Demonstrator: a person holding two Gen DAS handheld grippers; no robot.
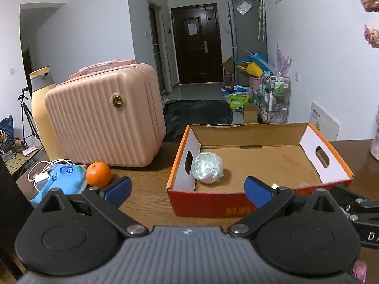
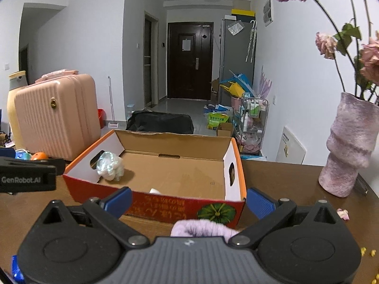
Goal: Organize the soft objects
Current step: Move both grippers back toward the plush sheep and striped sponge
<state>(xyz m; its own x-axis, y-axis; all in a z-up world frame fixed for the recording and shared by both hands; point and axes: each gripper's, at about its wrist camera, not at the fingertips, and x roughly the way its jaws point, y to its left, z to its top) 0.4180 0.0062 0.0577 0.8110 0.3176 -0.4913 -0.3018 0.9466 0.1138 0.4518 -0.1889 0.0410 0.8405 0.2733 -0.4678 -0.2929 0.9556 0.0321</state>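
The left gripper (image 1: 187, 190) is released: its two blue pads (image 1: 258, 191) stand wide apart with nothing between them. It hovers over the wooden table (image 1: 146, 196), just in front of the near wall of the cardboard box (image 1: 213, 203). The right gripper (image 2: 188, 202) is likewise spread wide and holds nothing. A lilac soft object (image 2: 201, 228) lies on the table directly ahead of the gripper body, below and between the open fingers (image 2: 117, 201), just in front of the box's near wall; whether the fingers touch it cannot be told.

The box stands open on the table, red on its outer front, orange on its rims, with cut-out handles in both end walls. Inside, a whitish bundle in shiny wrap (image 1: 207, 168) rests on the box floor in the left part, close to the left handle hole. A small white item (image 2: 155, 191) shows just above the near wall; its nature cannot be told.

Left of the box, an orange (image 1: 98, 174) sits on the table, touching a blue soft toy (image 1: 60, 182) that lies beside a white cable (image 1: 40, 170). Behind them stands a pink ribbed case (image 1: 104, 116). At the right edge of the table, a mauve vase (image 2: 348, 146) holds dried roses (image 2: 327, 45).
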